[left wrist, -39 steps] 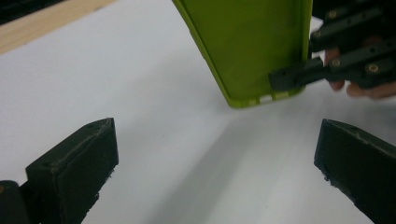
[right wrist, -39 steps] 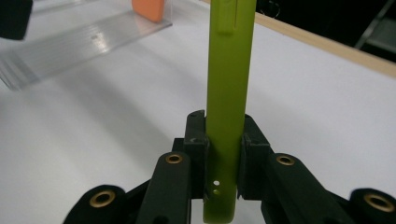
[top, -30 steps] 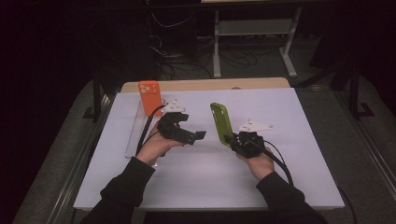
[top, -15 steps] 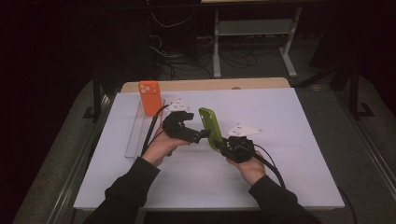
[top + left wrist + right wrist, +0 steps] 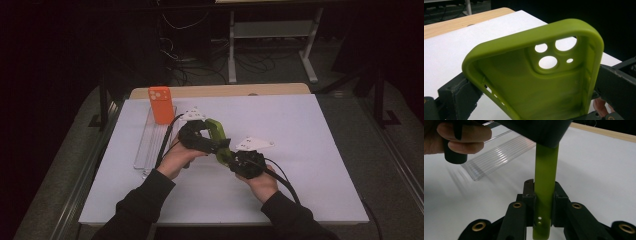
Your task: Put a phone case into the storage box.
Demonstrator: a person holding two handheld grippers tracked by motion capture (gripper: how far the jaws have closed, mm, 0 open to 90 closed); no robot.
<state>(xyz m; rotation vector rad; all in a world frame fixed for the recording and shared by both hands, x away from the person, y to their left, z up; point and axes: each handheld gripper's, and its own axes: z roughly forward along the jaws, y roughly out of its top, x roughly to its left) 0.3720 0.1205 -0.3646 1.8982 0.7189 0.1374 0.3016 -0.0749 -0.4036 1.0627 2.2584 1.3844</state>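
Note:
A green phone case (image 5: 218,133) is held above the white table between both grippers. My right gripper (image 5: 234,157) is shut on its lower end; in the right gripper view the case (image 5: 546,170) stands edge-on between the right gripper's (image 5: 544,192) two pads. My left gripper (image 5: 204,138) reaches across the case's upper part. The left gripper view looks into the case's hollow inside (image 5: 541,85) with its camera cut-outs, and the left gripper's (image 5: 534,90) jaws press against the two long sides.
An orange phone case (image 5: 161,104) stands upright at the far end of a clear ribbed rack (image 5: 152,142) on the table's left. The rack (image 5: 496,157) lies just beyond the person's left hand (image 5: 461,137). A wooden strip (image 5: 220,90) borders the far edge.
The right gripper carried the green case leftward and toward the person, tilting it over. The left gripper's jaws have come around the case's upper part.

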